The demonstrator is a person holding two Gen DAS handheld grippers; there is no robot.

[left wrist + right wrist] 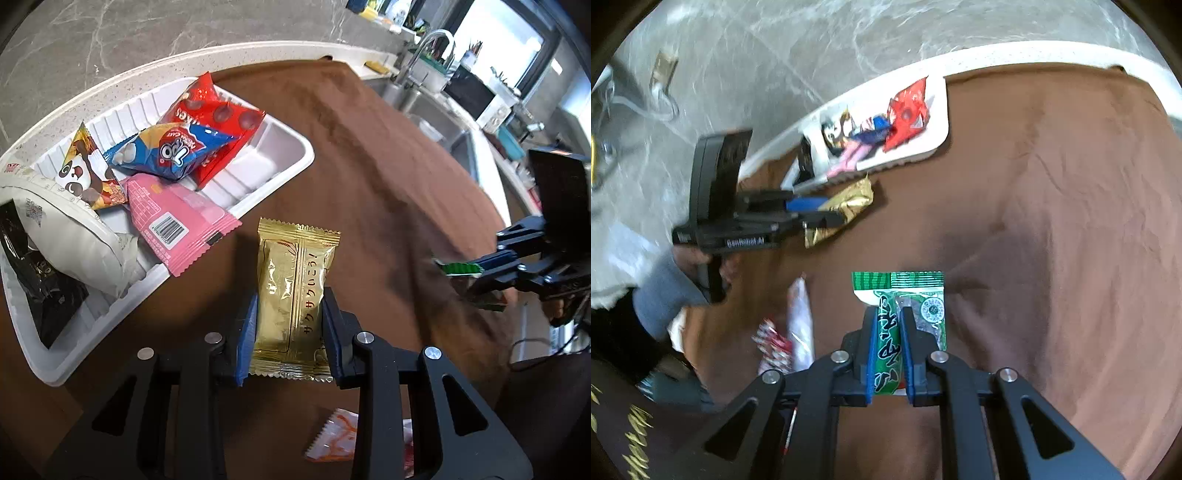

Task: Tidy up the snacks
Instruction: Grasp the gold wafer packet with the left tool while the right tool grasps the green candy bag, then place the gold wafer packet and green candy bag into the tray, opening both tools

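Left gripper [290, 325] pinches gold packet [293, 291]; right gripper [886, 347] pinches green packet [905, 314], apparently seaweed.

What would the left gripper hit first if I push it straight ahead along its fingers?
Probably the pink packet overhanging the white tray; the left gripper, shut on the gold packet, points there. Depth is unclear.
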